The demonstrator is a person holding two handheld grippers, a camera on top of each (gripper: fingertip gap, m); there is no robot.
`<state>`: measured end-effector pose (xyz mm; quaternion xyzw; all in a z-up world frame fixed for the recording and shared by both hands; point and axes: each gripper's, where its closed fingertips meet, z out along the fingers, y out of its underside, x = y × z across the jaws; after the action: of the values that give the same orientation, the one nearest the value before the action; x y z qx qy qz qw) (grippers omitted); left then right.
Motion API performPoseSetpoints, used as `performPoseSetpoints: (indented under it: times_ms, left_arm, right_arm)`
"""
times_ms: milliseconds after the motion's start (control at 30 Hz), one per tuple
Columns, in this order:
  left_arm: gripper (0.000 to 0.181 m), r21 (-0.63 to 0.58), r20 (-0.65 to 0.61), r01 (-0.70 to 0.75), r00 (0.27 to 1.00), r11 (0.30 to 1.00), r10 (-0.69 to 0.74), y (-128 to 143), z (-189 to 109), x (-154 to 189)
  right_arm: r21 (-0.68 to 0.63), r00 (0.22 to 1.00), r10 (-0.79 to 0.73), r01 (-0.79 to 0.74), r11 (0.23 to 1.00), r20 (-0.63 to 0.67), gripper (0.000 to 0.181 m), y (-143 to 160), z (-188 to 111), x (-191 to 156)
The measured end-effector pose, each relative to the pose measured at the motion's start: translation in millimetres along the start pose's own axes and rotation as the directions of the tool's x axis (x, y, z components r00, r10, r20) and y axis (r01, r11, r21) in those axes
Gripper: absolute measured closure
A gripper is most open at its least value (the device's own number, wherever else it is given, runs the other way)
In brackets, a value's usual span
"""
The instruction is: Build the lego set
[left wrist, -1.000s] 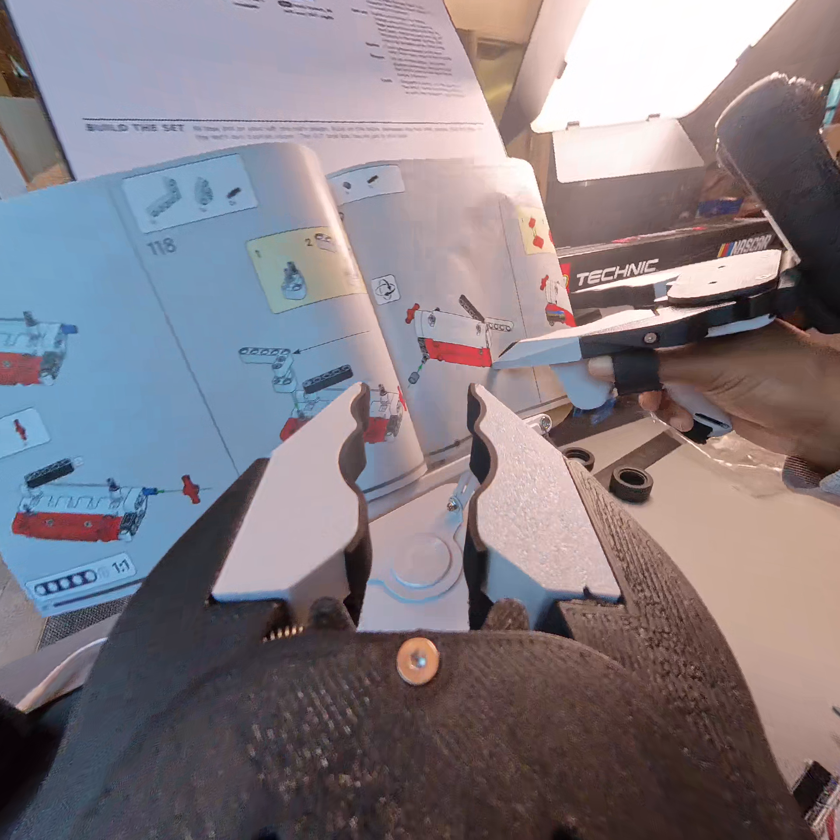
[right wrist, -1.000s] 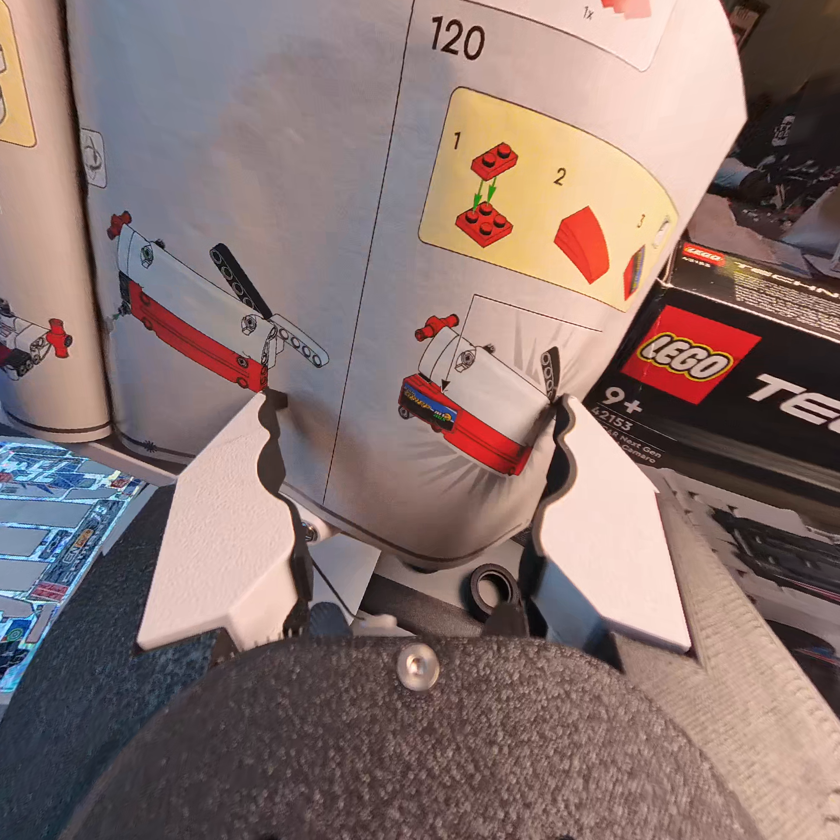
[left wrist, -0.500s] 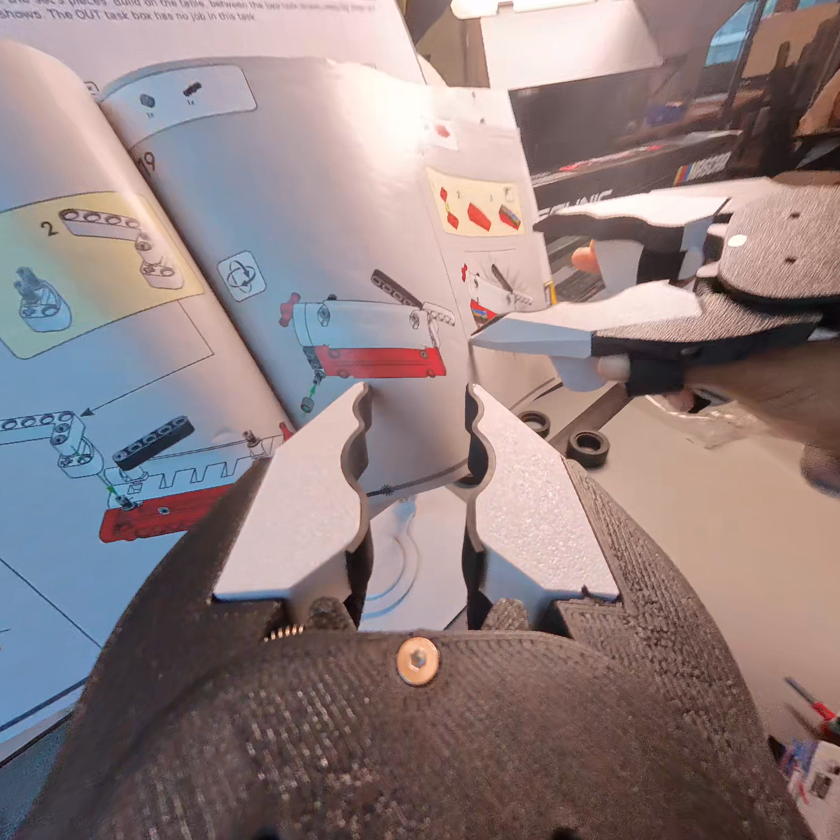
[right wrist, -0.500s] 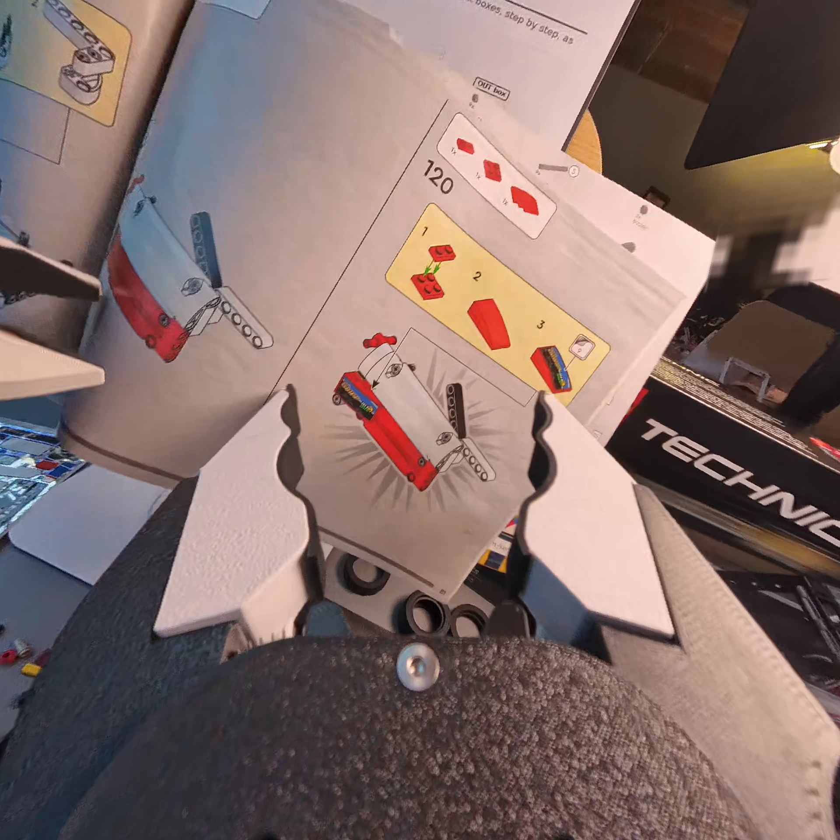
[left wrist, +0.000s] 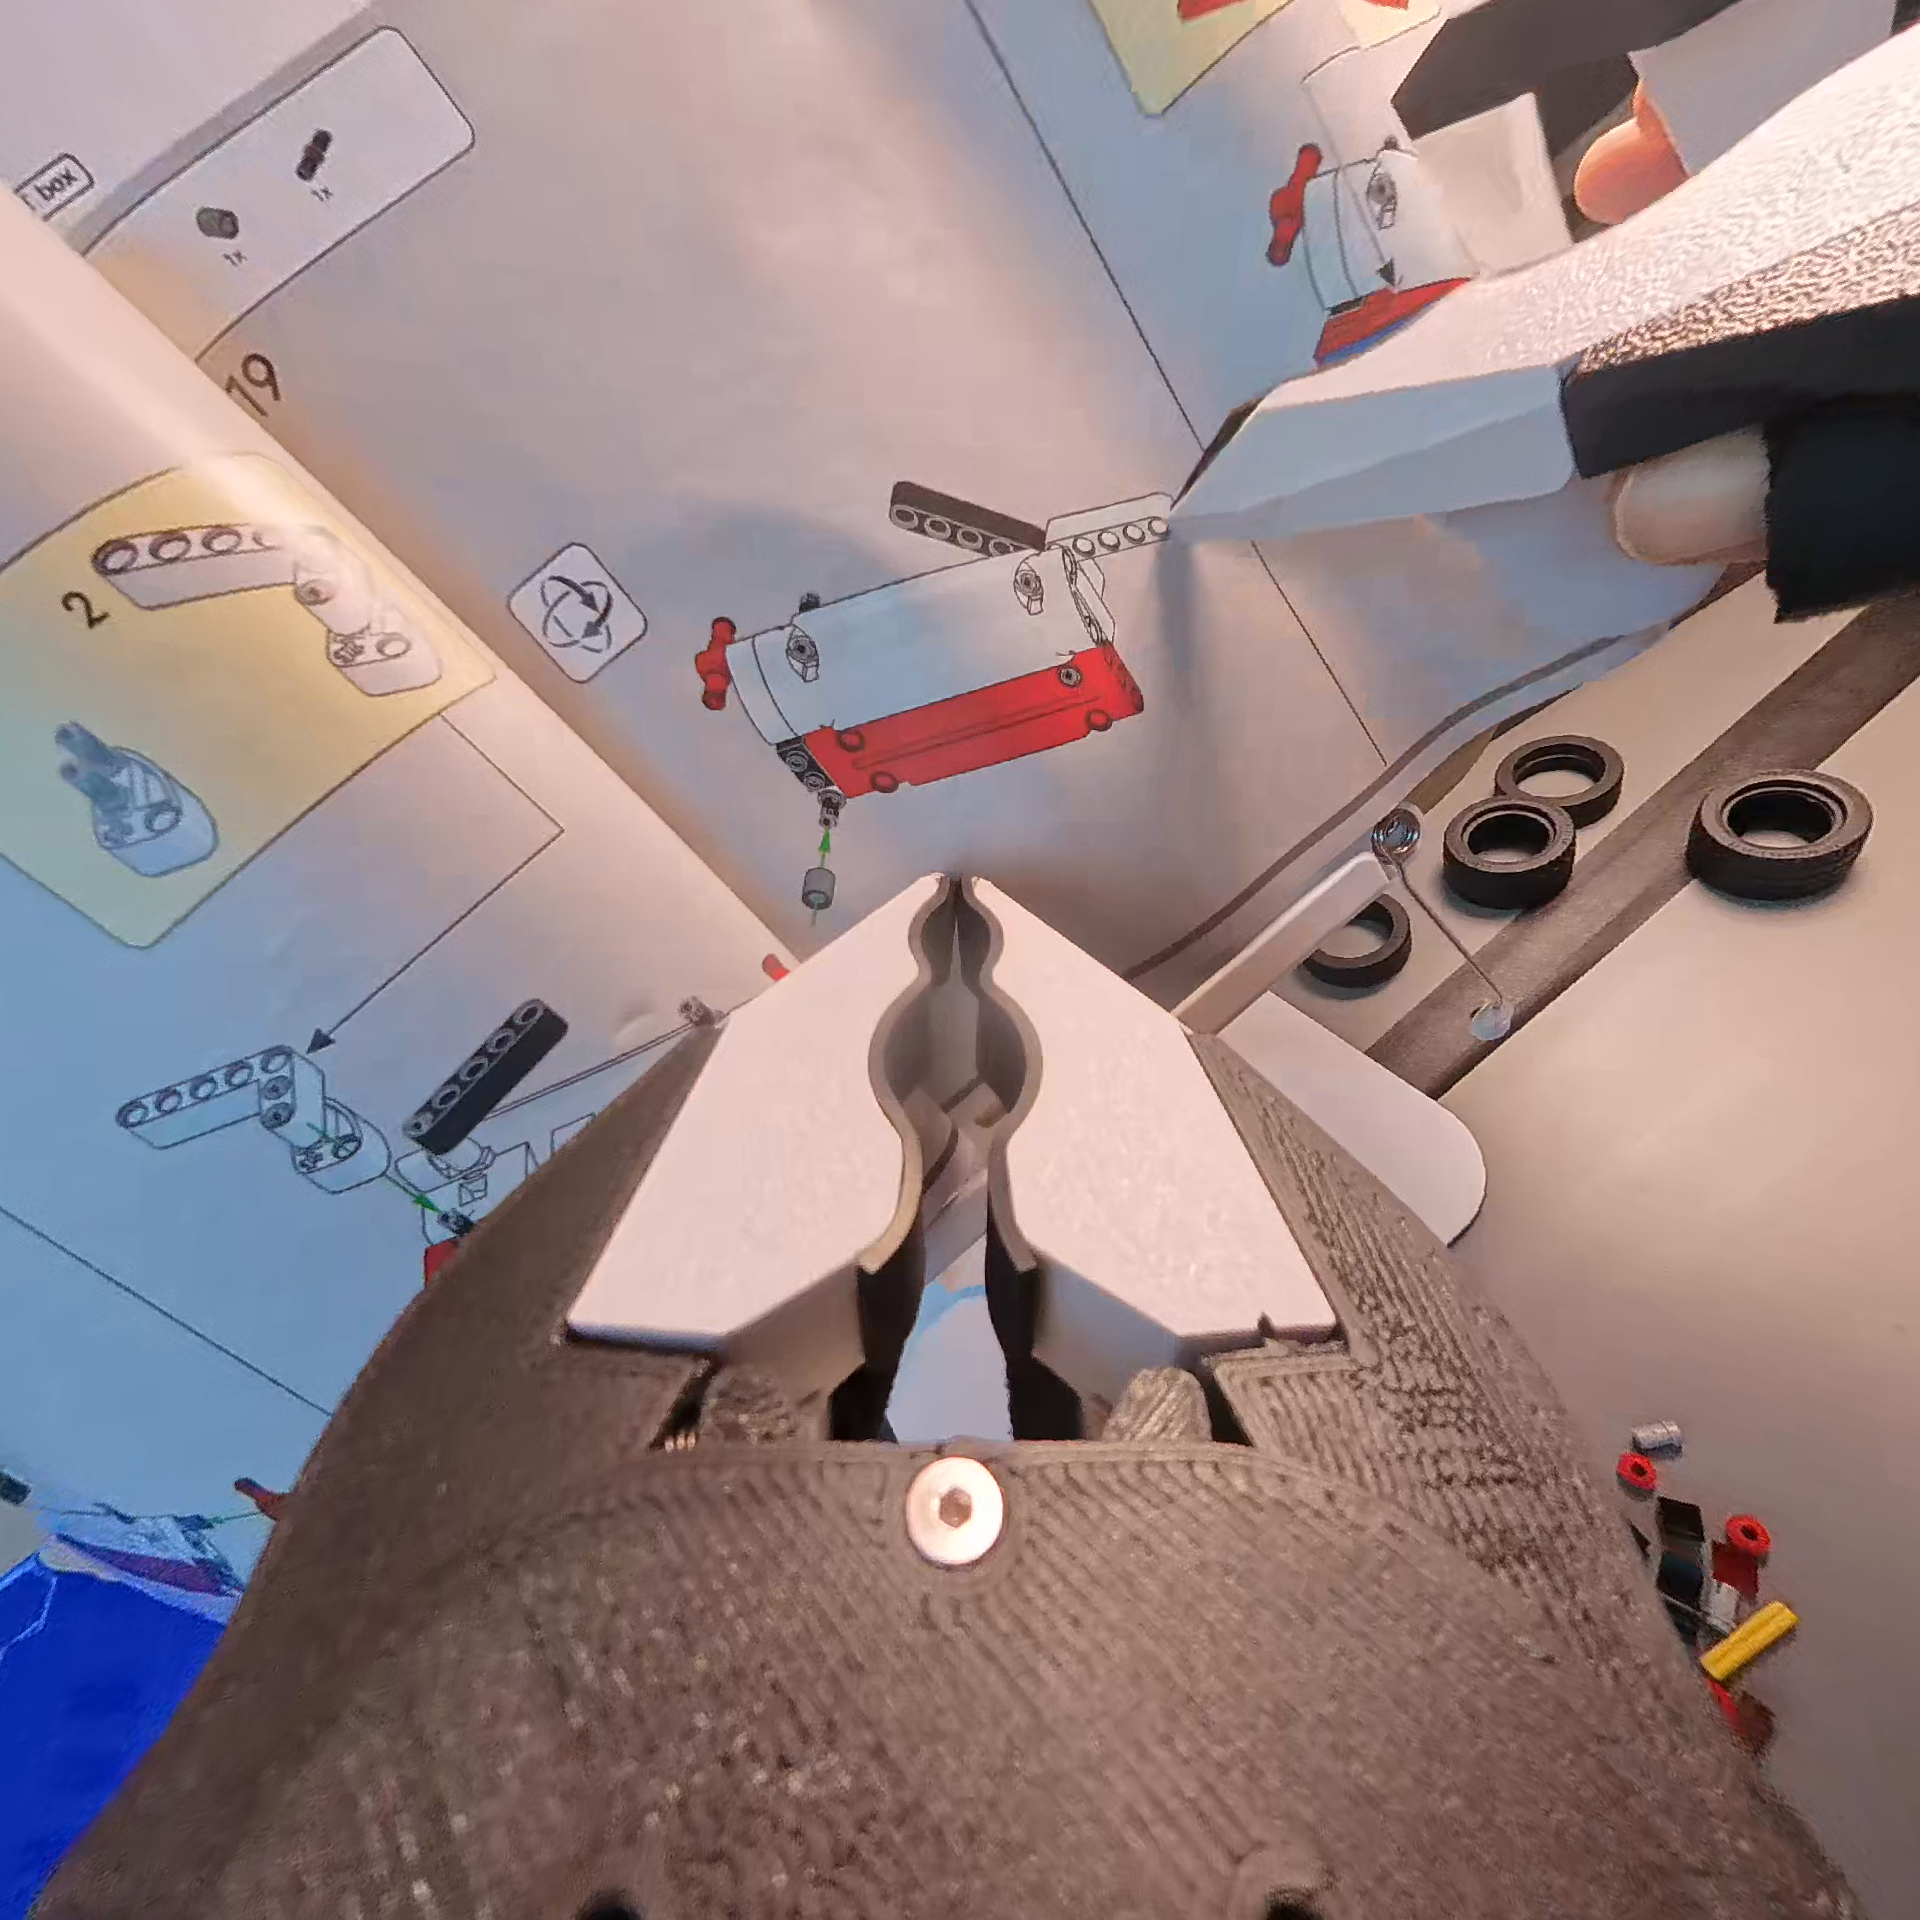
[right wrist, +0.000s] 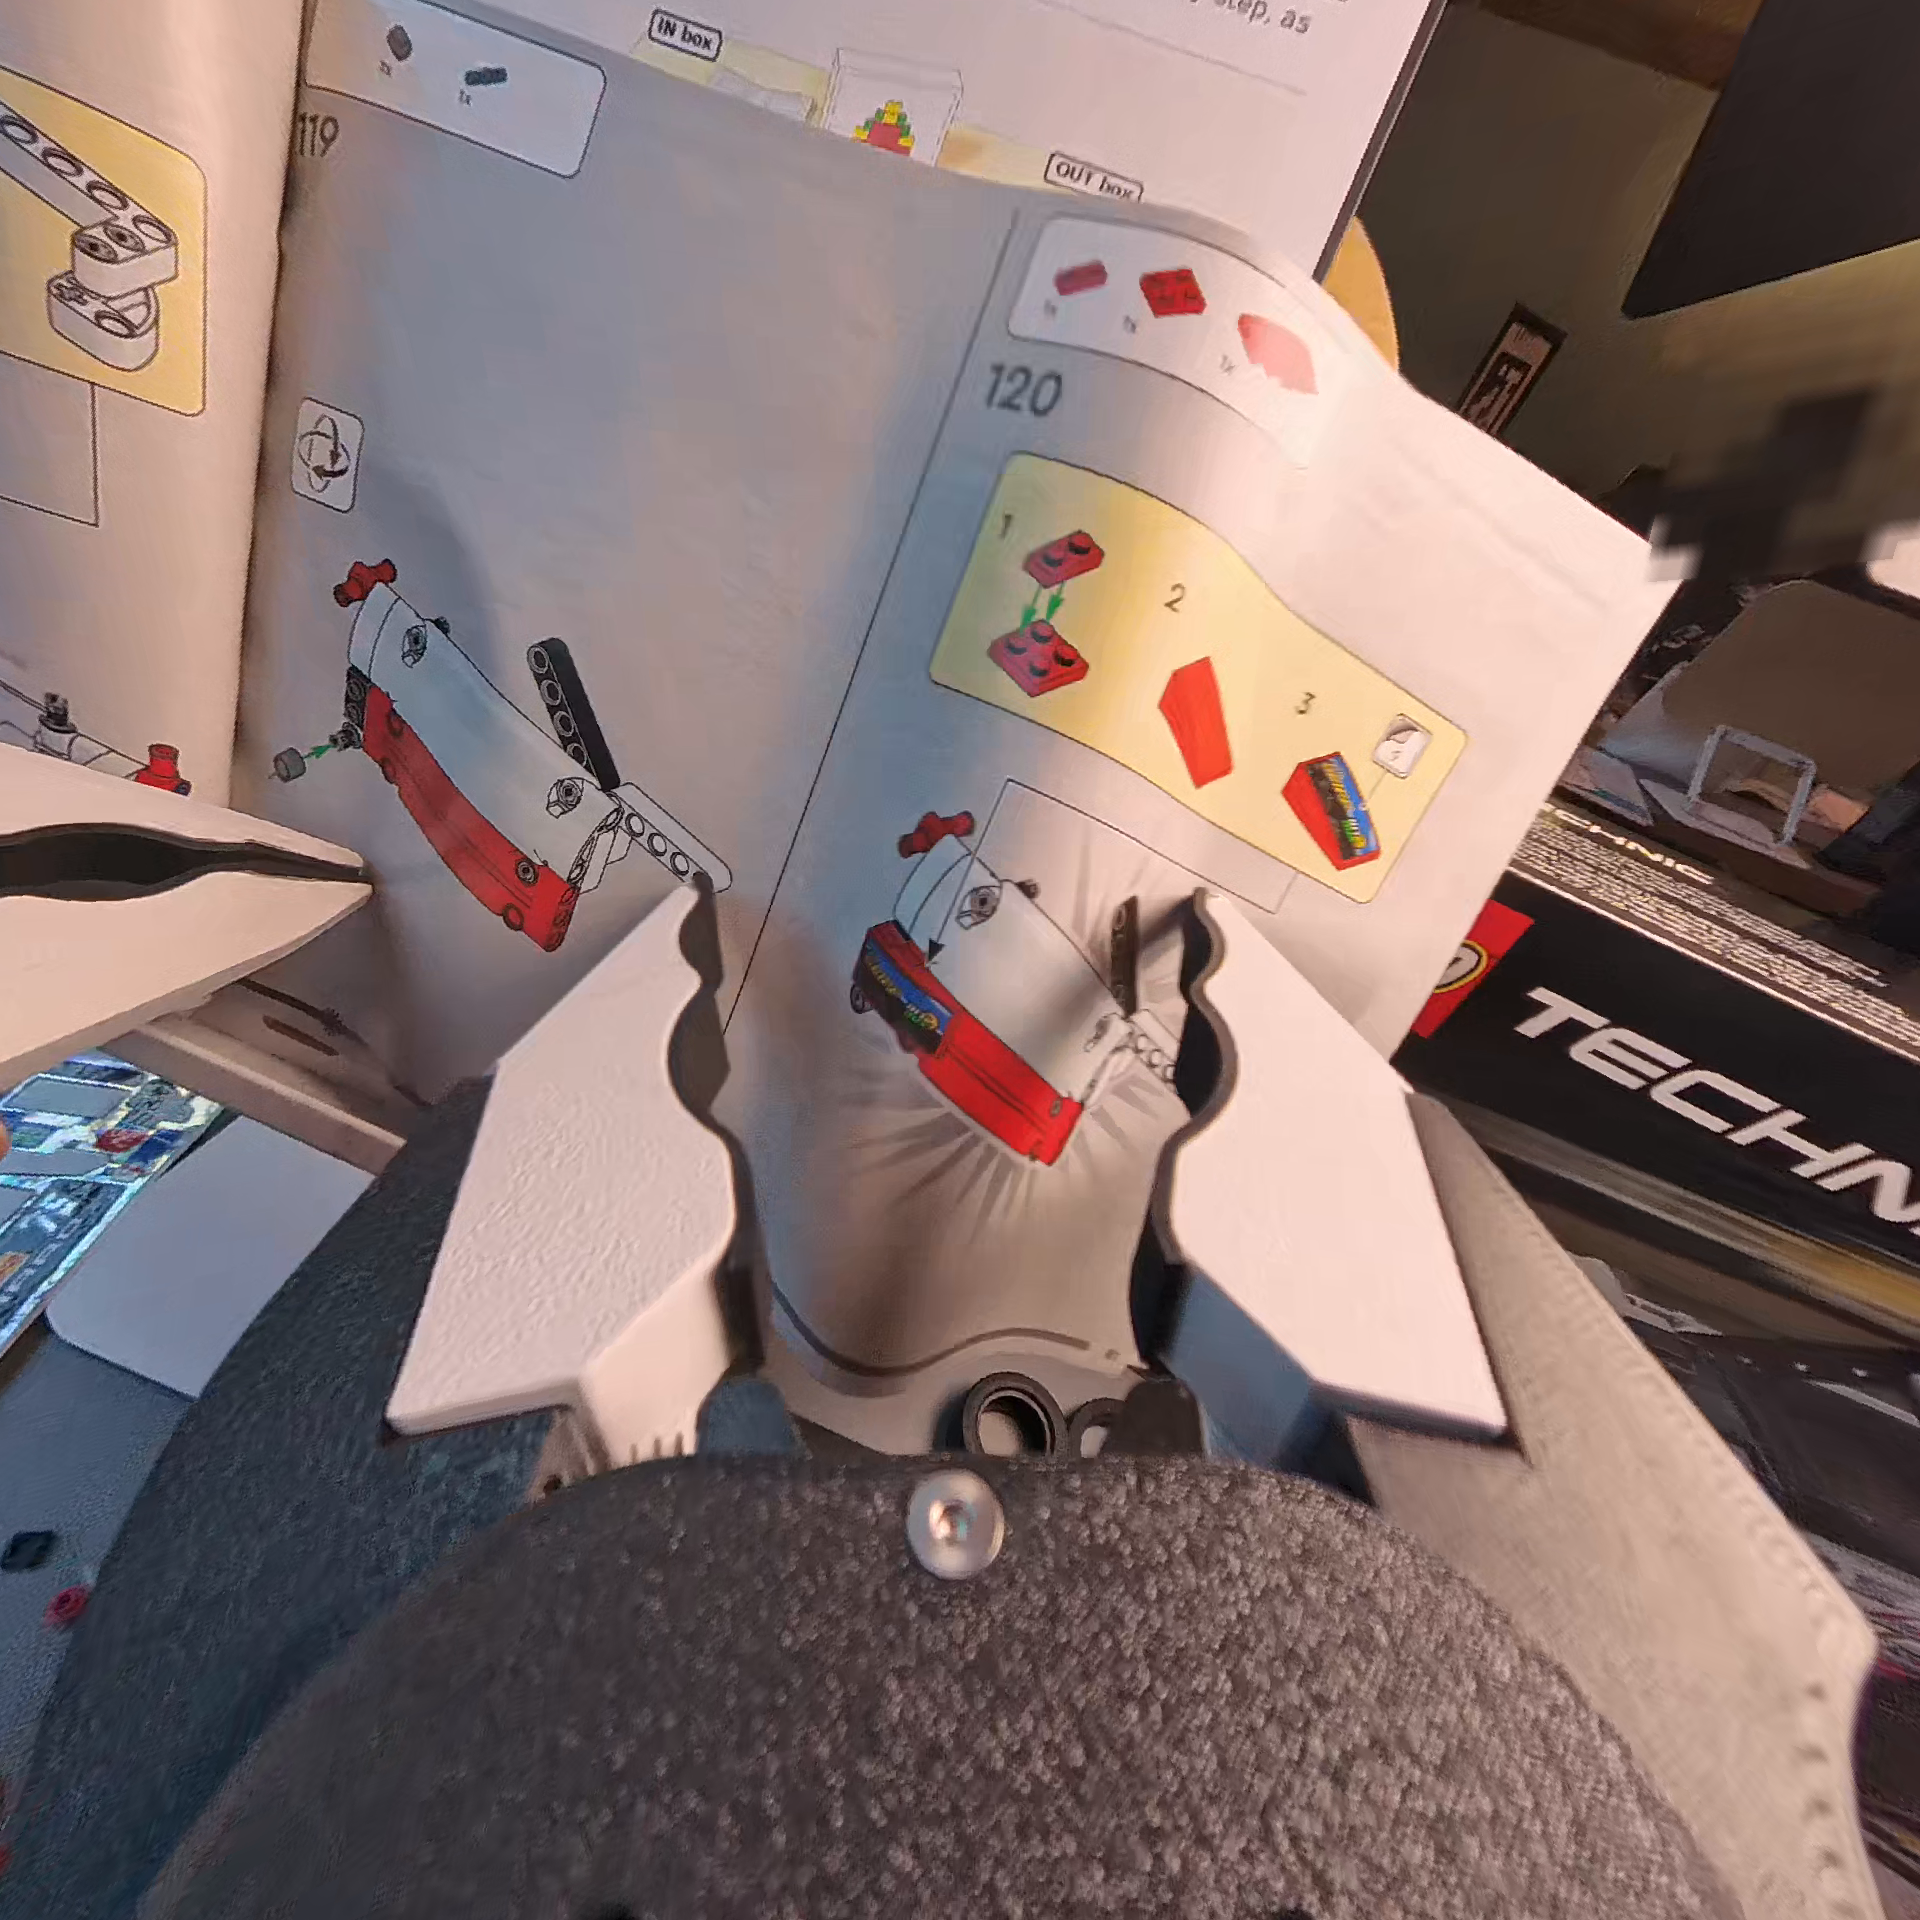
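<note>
The open instruction booklet [left wrist: 727, 364] stands upright on a grey stand [left wrist: 1351, 1122]; it also fills the right wrist view [right wrist: 623, 416]. My left gripper [left wrist: 954, 883] is shut, its tips together right at the lower part of the page; I cannot tell whether paper is pinched. It shows at the left of the right wrist view [right wrist: 353, 868]. My right gripper [right wrist: 951, 899] is open, its fingers to either side of the bulging right-hand page. In the left wrist view one of its fingers [left wrist: 1455, 436] touches the page with its tip.
Several black tyres [left wrist: 1779, 842] lie on the table right of the stand; one shows below the page [right wrist: 1003, 1413]. Small loose pieces, one yellow [left wrist: 1745, 1642], lie at the right edge. A black set box [right wrist: 1662, 1039] stands to the right, a sticker sheet [right wrist: 83, 1164] at the left.
My left gripper has gone from open to shut and has moved in close to the page. My right gripper has come nearer to the page, still open.
</note>
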<state>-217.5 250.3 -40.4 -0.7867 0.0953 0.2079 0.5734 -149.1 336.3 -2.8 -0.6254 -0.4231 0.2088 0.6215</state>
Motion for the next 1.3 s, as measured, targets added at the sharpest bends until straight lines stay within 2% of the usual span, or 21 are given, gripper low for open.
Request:
performPoseSetpoints:
  times_ms: [33,100,167,200,333,500,600,767,867,933,1033,1133,1200,1300]
  left_arm:
    - [0.181,0.004,-0.007,0.009,1.000,1.000,-0.009,-0.1,-0.6,0.4]
    - [0.181,0.011,-0.019,0.020,1.000,1.000,-0.020,0.1,-2.0,1.1]
    - [0.181,0.009,-0.023,0.025,0.999,1.000,-0.025,0.6,-3.1,1.7]
    - [0.181,0.006,-0.026,0.027,0.999,1.000,-0.027,1.1,-3.5,2.1]
    - [0.179,0.019,-0.052,0.031,0.998,0.999,-0.030,1.3,-7.0,5.0]
    - [0.179,0.025,-0.067,0.043,0.997,0.999,-0.041,3.3,-7.9,5.0]
    - [0.179,0.027,-0.067,0.042,0.997,0.999,-0.040,3.5,-7.4,5.0]
    - [0.179,0.030,-0.064,0.039,0.997,0.999,-0.037,3.7,-7.8,5.1]
    - [0.178,0.032,-0.070,0.040,0.997,0.999,-0.037,3.4,-8.8,5.8]
    - [0.179,0.032,-0.073,0.042,0.997,0.999,-0.039,3.4,-9.1,5.9]
    - [0.180,0.023,-0.076,0.048,0.996,0.999,-0.046,3.4,-9.2,5.4]
    - [0.181,0.019,-0.081,0.055,0.995,0.998,-0.053,2.8,-10.1,5.4]
    - [0.181,0.019,-0.081,0.056,0.995,0.998,-0.055,2.9,-10.1,5.4]
    - [0.181,0.020,-0.076,0.063,0.995,0.998,-0.061,3.1,-8.5,4.9]
  right_arm:
    - [0.015,1.000,-0.016,0.016,1.000,0.003,0.111,-1.7,-3.2,-1.6]
    - [0.015,0.998,-0.067,0.067,0.998,0.014,0.145,1.2,-6.1,-7.8]
    - [0.030,0.993,-0.115,0.114,0.993,0.022,0.160,3.6,-8.2,-12.9]
    - [0.048,0.992,-0.124,0.123,0.991,0.019,0.160,2.6,-11.1,-13.3]
    - [0.068,0.994,-0.085,0.080,0.994,0.074,0.136,7.0,-26.0,-14.7]
    - [0.009,0.991,-0.031,0.030,1.000,0.127,0.128,52.1,-33.6,-7.6]
    - [0.023,0.988,0.011,-0.015,1.000,0.153,0.126,63.9,-40.7,-5.7]
    - [0.103,0.968,0.120,-0.146,0.984,0.222,0.128,48.8,-53.7,-9.4]
    - [0.270,0.939,0.136,-0.226,0.936,0.315,0.129,19.7,-77.5,-17.9]
    - [0.317,0.937,0.101,-0.213,0.924,0.335,0.128,17.0,-86.3,-24.5]
    - [0.224,0.958,0.119,-0.180,0.958,0.260,0.111,46.0,-71.8,-15.8]
    - [0.140,0.968,0.190,-0.213,0.967,0.161,0.102,71.7,-56.3,6.8]
    - [0.125,0.973,0.207,-0.218,0.968,0.098,0.091,76.2,-47.8,20.2]
    - [0.063,0.965,0.241,-0.249,0.967,0.104,0.080,75.1,-31.7,15.4]
